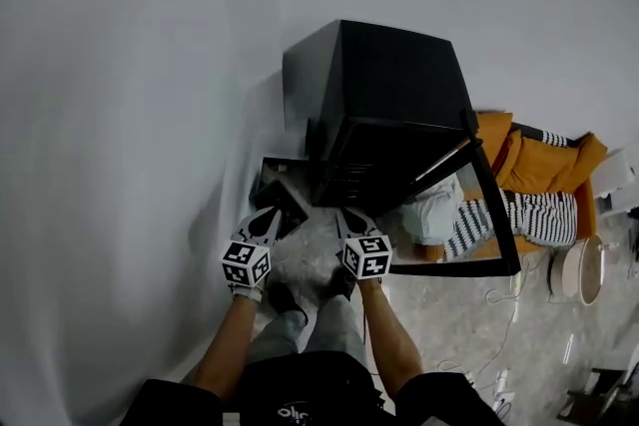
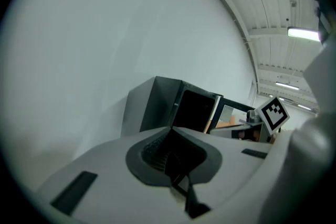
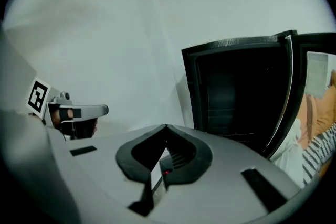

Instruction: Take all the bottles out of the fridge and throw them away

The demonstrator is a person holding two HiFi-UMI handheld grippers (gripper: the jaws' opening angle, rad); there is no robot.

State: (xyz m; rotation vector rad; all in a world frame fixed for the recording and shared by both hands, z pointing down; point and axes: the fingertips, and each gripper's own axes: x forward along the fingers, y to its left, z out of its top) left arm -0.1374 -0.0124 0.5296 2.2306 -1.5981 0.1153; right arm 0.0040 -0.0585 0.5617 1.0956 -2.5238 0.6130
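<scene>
Black fridge (image 1: 389, 95) stands with door (image 1: 496, 205) open; interior too dark to show bottles. Left gripper (image 1: 270, 217) and right gripper (image 1: 346, 217), both just before the fridge, are clenched on nothing.

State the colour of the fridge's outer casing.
Black; the fridge shows best in the head view.

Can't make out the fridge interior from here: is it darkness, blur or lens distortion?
Head view: sharp, but the fridge opening is unlit black. Left gripper view: fisheye bend, dark corners, ceiling light glaring. Right gripper view: same bend; the shelves barely show in the dark interior.
</scene>
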